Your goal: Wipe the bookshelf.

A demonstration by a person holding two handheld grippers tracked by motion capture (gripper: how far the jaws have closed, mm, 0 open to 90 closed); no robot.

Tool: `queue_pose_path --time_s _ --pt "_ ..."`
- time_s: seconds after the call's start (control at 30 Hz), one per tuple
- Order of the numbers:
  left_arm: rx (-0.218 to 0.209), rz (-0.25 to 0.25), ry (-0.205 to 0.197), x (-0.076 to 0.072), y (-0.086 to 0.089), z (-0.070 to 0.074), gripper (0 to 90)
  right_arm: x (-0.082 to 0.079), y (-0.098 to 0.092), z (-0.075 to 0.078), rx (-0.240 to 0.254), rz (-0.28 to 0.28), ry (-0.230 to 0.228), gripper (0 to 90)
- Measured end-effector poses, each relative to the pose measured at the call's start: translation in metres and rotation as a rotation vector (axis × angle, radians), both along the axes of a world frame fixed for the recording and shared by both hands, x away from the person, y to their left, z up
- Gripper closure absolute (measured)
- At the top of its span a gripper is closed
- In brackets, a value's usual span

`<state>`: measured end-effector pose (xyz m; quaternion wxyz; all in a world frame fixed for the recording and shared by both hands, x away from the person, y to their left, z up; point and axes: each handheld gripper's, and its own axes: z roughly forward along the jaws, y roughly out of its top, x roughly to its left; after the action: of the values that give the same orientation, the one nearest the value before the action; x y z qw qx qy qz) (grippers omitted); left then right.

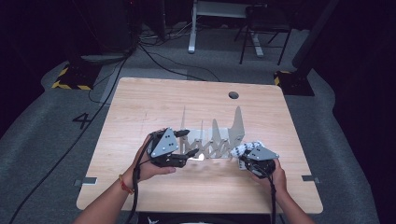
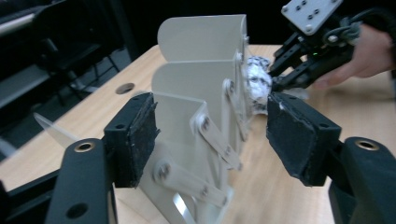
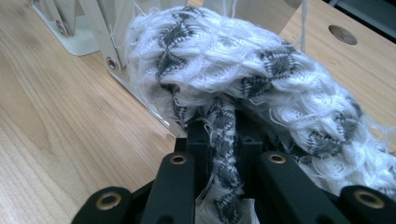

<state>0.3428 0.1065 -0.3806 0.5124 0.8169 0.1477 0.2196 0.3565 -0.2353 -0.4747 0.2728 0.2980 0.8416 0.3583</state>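
Nearest to me, my two forearms come in over the near edge of the pale wooden table [image 1: 140, 107], one hand on each tool. My right gripper [image 1: 250, 161] sits low at the near right of the table, just off the right end of the rack, with my right hand [image 1: 275, 175] wrapped round its body from behind. Its jaws are pinched tight on a fold of the white and grey knitted cloth [image 3: 243, 84]; in the right gripper view a strand of the knit runs down between the two black jaws, and the rest of the cloth bunches up ahead of them, pressed against the rack's metal.

My left gripper [image 1: 184, 147] is at the near left, held by my left hand [image 1: 149, 165] with the grey three-cornered plate on top facing up and its jaws pointing right toward the rack. In the left gripper view its two black pads [image 2: 299, 135] stand well apart, either side of the rack's near end without pressing on it, and nothing is gripped.

Between and just beyond the grippers stands the light grey metal folding rack with upright dividers [image 1: 219, 137], near the table's middle. Its slots hold nothing that I can see; the cloth lies against its right end, outside the dividers. Farther off, a round hole [image 1: 233, 95] is in the tabletop toward the far right.
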Motion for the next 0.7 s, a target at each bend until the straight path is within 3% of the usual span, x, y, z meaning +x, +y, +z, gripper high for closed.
queue_pose_path --time_s 0.2,0.27,0.37,0.6,0.63,0.7 --pt "0.042 -0.023 0.042 0.013 -0.011 0.0 34.8 -0.001 0.0 0.001 -0.002 0.002 -0.003 81.0" --pt "0.032 -0.039 0.056 0.015 -0.016 -0.001 41.1 -0.002 0.001 0.001 0.0 0.002 -0.004 81.1" --pt "0.035 -0.071 0.08 0.019 -0.021 -0.003 43.0 -0.002 0.003 -0.004 -0.004 -0.002 0.012 81.1" --pt "0.048 -0.055 0.095 0.026 -0.024 -0.011 52.6 -0.002 0.013 -0.019 -0.058 0.031 0.05 81.0" --pt "0.046 -0.058 0.101 0.026 -0.024 -0.011 52.4 -0.004 0.014 -0.017 -0.053 0.04 0.038 81.1" --pt "0.053 -0.068 0.104 0.027 -0.024 -0.011 56.9 -0.009 0.014 -0.007 0.007 0.066 0.003 81.1"
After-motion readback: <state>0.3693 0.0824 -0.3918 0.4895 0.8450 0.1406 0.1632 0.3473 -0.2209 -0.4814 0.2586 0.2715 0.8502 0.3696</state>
